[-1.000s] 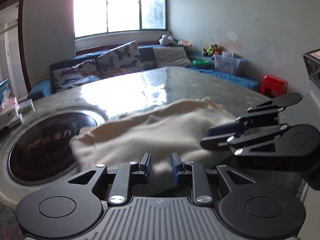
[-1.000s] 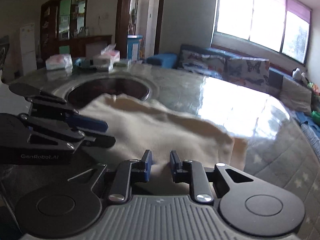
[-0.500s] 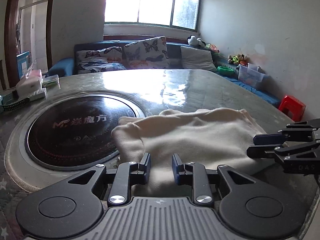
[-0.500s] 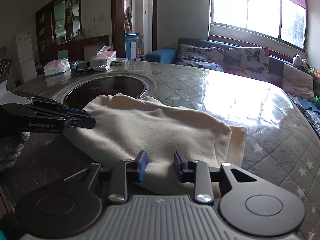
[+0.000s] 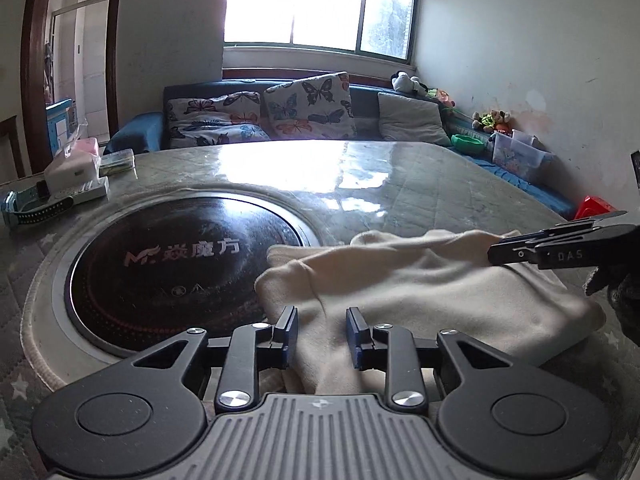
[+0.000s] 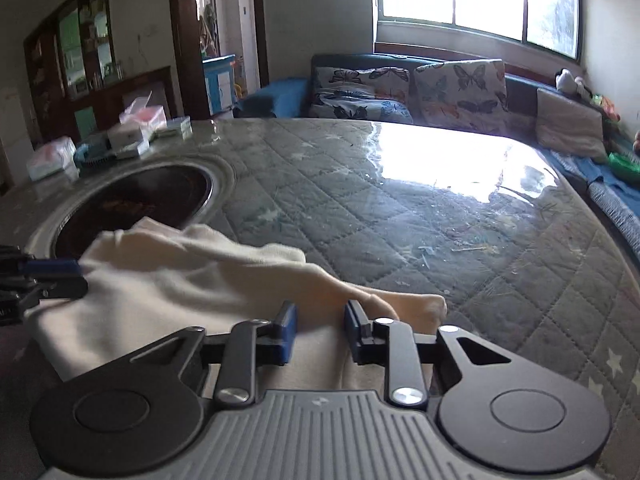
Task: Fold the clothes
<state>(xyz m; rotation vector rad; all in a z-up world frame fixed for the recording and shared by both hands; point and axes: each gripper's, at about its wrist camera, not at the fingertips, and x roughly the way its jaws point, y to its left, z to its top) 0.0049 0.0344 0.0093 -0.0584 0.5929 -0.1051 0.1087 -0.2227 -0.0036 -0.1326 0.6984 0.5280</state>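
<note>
A cream garment (image 5: 420,292) lies folded in a thick stack on the quilted table, its left edge over the rim of the black round hob. It also shows in the right wrist view (image 6: 192,280). My left gripper (image 5: 322,334) is open, its fingers over the garment's near left part, holding nothing. My right gripper (image 6: 320,330) is open over the garment's near right edge. The right gripper shows at the right of the left wrist view (image 5: 520,250); the left gripper shows at the left edge of the right wrist view (image 6: 44,280).
A black round hob (image 5: 172,264) is set into the table (image 6: 440,208) on the left. Tissue packs and small boxes (image 5: 72,176) sit at the far left edge. A sofa with butterfly cushions (image 5: 280,112) stands behind. A red stool (image 5: 596,206) is at the right.
Both grippers have swung further apart and turned left across the garment. The garment's far edge looks more bunched than before. Both grippers stay open.
</note>
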